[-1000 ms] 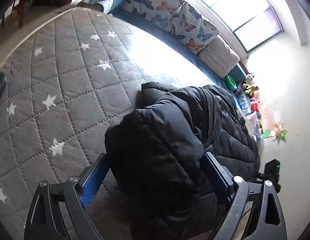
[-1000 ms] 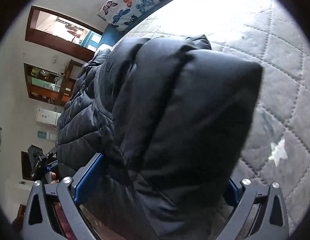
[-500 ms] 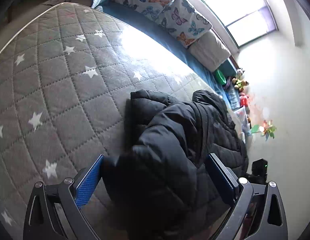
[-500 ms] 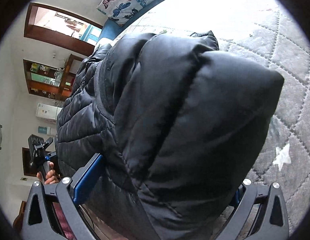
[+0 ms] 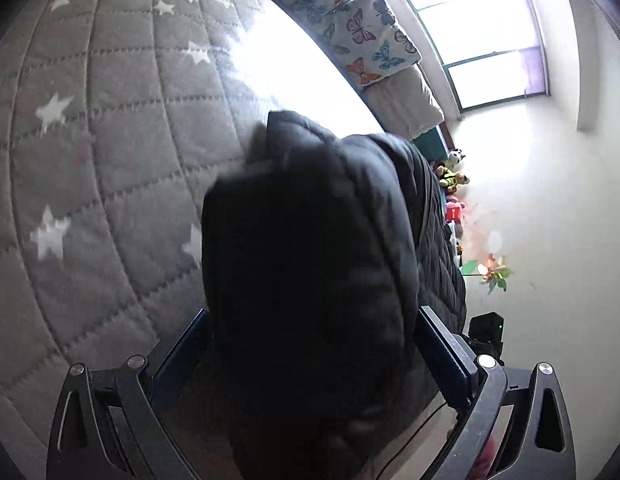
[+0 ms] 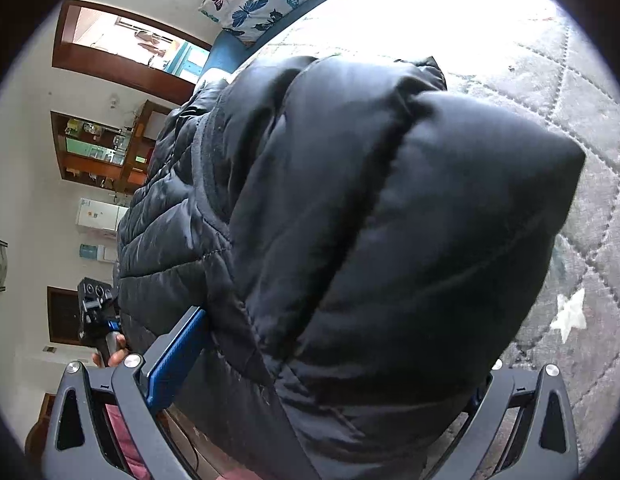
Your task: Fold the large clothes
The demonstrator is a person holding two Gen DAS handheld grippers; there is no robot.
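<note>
A black quilted puffer jacket lies bunched on a grey star-patterned quilted mattress. My left gripper has a thick fold of the jacket between its blue-padded fingers and holds it. In the right wrist view the jacket fills most of the frame. My right gripper is closed on another thick fold, with only its left blue finger showing. The jacket hides both grippers' fingertips. The other hand-held gripper shows at the left in the right wrist view.
Butterfly-print pillows and a white pillow line the far edge of the bed under a bright window. Toys sit by the wall. A doorway and shelves show beyond the bed.
Both grippers have moved forward over the mattress with the jacket in them. The lifted fold now looms larger and covers more of the mattress in both views.
</note>
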